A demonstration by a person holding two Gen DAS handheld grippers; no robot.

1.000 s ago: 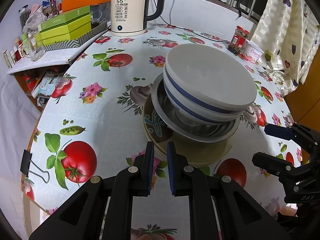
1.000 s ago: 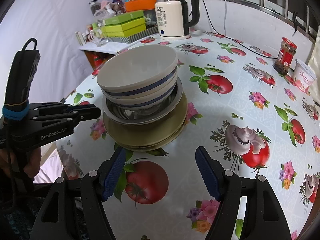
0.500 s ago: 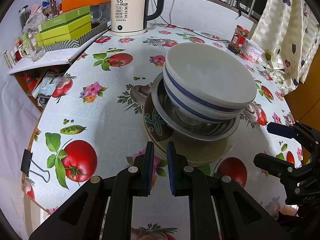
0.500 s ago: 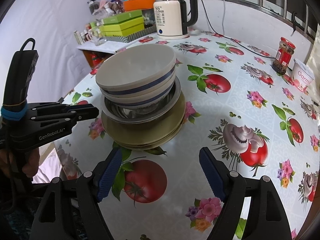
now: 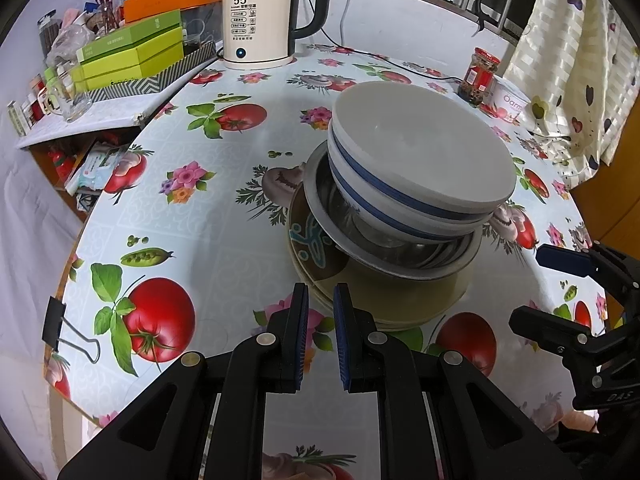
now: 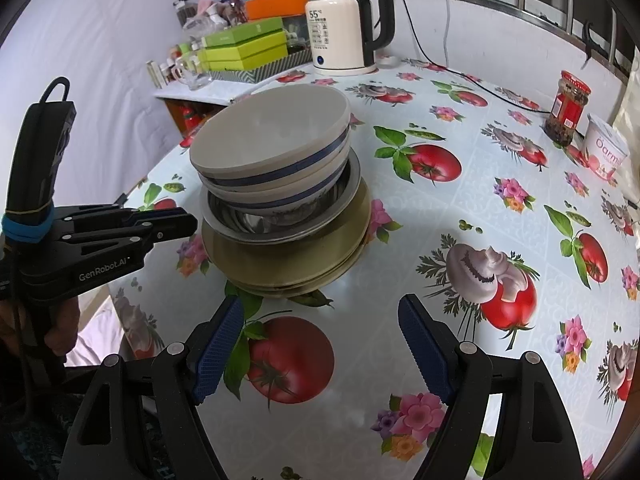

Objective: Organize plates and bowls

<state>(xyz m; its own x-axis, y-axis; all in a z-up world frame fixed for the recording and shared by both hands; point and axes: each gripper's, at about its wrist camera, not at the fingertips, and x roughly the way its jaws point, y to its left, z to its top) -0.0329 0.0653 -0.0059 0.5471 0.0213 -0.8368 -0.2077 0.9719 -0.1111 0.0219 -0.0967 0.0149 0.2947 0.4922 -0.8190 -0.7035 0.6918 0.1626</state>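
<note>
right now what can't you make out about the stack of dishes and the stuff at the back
- Plates: right wrist view shows only stacked edges, so their number is unclear; the steel bowl covers their tops.
- Patterned plate: left wrist view, the design is mostly hidden under the bowls.
- Lower blue-striped bowl: its inside is hidden by the bowl nested in it.
- Kettle: the small panel print is too small to read.
- Red-lidded jar: its label is too small to read.

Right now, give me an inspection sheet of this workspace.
Surface: round table, fruit-print cloth, clipped at the edge.
Job's things: two blue-banded bowls nested in a steel bowl on stacked plates.
Clutter: kettle, jar, tub.
Grippers: left gripper nearly shut, empty; right gripper open, empty.
Cables: black cord behind the kettle.
Surroundings: boxes, curtain.
</note>
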